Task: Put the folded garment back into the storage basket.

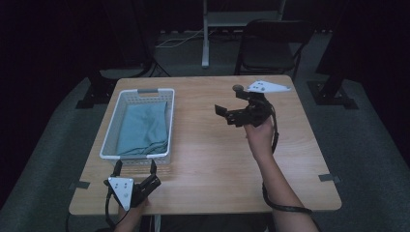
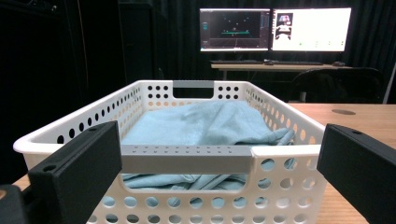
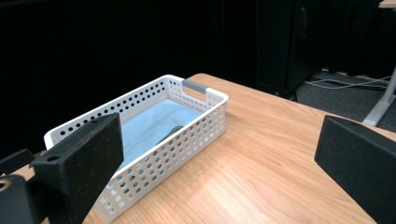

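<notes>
A white perforated basket (image 1: 110,131) with grey handles stands on the left half of the wooden table (image 1: 217,159). A light blue cloth (image 1: 145,126) lies crumpled inside it. My left gripper (image 1: 135,166) rests at the table's near left edge, open, its jaws on either side of the basket's near end. In the left gripper view the basket's near handle (image 2: 187,158) lies between the wide-apart jaws, with the cloth (image 2: 205,122) behind it. My right gripper (image 1: 229,102) is held above the middle of the table, open and empty, pointing left toward the basket (image 3: 215,100) and the cloth (image 3: 149,122).
A black folding chair (image 1: 273,46) stands beyond the table's far edge, beside a white stand leg (image 1: 206,34). Two lit monitors (image 2: 275,29) sit on a desk farther back. Bare tabletop stretches right of the basket. Grey tape marks (image 1: 329,177) sit at the table's side edges.
</notes>
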Demonstrator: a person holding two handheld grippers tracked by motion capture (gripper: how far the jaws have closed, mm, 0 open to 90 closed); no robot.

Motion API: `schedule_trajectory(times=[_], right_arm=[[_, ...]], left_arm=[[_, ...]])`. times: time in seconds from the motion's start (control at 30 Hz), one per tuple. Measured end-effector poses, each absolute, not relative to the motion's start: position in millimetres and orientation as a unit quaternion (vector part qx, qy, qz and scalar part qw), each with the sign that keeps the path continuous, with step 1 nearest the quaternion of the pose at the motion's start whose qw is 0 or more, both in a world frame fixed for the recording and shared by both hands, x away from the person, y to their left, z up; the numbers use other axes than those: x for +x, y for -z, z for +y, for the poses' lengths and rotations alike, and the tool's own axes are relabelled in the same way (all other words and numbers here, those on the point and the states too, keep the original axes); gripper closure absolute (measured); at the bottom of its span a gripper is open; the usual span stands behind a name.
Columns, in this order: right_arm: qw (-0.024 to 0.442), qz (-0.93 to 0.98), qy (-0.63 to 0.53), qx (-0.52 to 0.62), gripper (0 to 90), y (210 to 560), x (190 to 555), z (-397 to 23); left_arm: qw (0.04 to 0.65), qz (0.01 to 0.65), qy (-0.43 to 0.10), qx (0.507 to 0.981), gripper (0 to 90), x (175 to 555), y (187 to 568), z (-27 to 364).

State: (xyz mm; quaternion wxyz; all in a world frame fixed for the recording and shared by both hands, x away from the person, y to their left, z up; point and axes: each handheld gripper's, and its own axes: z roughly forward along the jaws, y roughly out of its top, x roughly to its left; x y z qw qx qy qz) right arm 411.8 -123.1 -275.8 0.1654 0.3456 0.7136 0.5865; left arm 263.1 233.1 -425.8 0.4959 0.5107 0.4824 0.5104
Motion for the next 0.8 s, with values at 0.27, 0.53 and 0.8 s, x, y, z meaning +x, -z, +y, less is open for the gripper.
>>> schedule_trajectory(times=[0.27, 0.53, 0.8], right_arm=[[0.188, 0.698, -0.587, 0.364, 1.5, 271, 395, -155], [0.204, 0.687, -0.592, 0.369, 1.5, 267, 378, -180], [0.219, 0.678, -0.593, 0.376, 1.5, 267, 361, -200]], left_arm=[[0.496, 0.483, -0.511, 0.51, 1.2, 263, 426, 233], [0.495, 0.483, -0.511, 0.51, 1.2, 263, 426, 233], [0.496, 0.483, -0.511, 0.51, 1.2, 263, 426, 233]])
